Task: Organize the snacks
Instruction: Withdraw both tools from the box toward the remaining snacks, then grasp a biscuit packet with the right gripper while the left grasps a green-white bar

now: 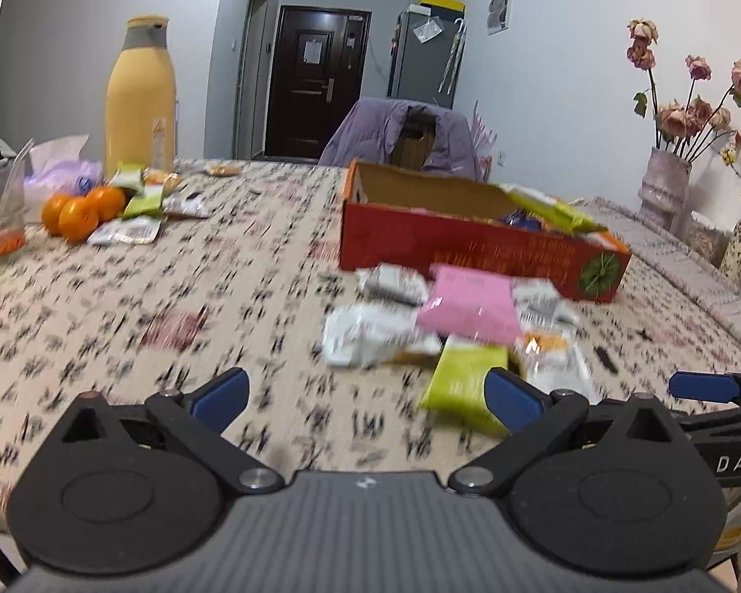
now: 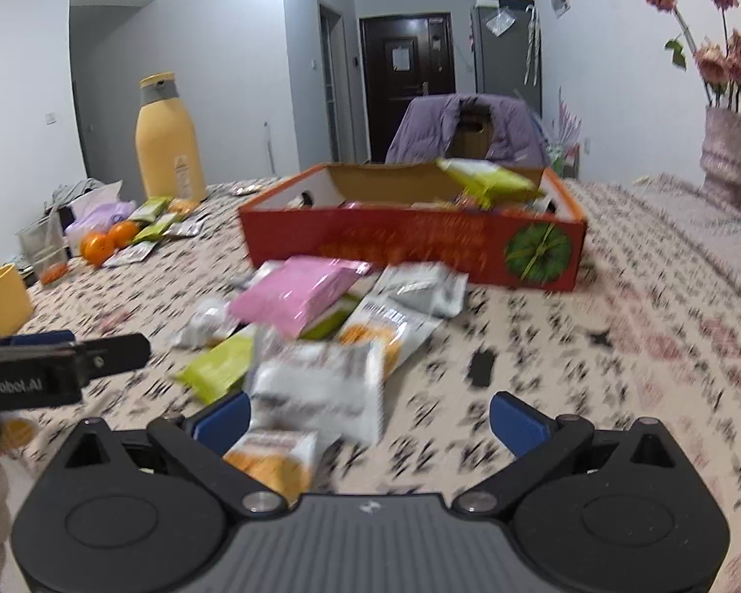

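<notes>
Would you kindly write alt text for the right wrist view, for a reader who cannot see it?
The open right gripper hovers low over a heap of snack packets on a patterned tablecloth, with a red cardboard box partly filled with snacks just behind. Far left stand oranges and a tall yellow bottle; the picture is motion-blurred.

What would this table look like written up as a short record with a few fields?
surface: patterned tablecloth
container: open red cardboard box, packets already inside
loose pile: pink packet on top of white and green packets, in front of the box
far corner: oranges, tall yellow bottle
left gripper: fingers apart, holding nothing
right gripper: fingers apart, holding nothing
</notes>
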Demonstrator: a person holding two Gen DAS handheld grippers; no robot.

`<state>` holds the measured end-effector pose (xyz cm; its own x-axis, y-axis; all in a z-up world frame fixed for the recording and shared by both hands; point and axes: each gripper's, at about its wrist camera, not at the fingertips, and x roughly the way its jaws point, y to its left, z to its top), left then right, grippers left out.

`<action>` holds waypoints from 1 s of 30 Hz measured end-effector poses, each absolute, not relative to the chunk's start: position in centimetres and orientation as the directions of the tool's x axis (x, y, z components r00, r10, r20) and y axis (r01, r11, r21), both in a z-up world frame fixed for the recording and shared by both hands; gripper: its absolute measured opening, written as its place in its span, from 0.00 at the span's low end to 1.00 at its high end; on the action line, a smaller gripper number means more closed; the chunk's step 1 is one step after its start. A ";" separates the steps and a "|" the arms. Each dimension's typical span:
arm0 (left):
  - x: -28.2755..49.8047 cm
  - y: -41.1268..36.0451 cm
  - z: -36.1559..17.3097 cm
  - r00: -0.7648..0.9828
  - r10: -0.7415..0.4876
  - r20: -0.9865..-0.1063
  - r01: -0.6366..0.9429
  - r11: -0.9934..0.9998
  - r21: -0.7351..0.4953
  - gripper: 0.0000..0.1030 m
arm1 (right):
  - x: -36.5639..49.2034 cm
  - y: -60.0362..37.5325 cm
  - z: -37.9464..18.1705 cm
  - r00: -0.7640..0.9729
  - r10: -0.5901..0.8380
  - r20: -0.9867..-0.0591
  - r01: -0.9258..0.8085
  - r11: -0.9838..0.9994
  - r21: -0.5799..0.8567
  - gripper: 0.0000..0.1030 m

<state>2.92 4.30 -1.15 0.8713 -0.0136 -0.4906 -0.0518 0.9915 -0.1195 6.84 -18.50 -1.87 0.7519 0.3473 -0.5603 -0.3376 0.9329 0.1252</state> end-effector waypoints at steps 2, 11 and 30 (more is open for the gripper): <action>2.2 4.6 -1.6 0.868 -0.016 -0.496 -0.052 0.991 -0.122 1.00 | 6.3 -17.9 -2.2 0.743 0.352 -0.569 -0.343 0.931 0.127 1.00; 0.3 5.6 -2.3 0.869 -0.022 -0.494 -0.052 0.989 -0.136 1.00 | 5.5 -15.5 -3.3 0.731 0.331 -0.597 -0.350 0.933 0.089 0.75; 1.6 3.6 -1.8 0.872 -0.054 -0.486 -0.003 0.993 -0.115 1.00 | 4.2 -18.2 -2.2 0.792 0.332 -0.512 -0.339 0.937 0.085 0.41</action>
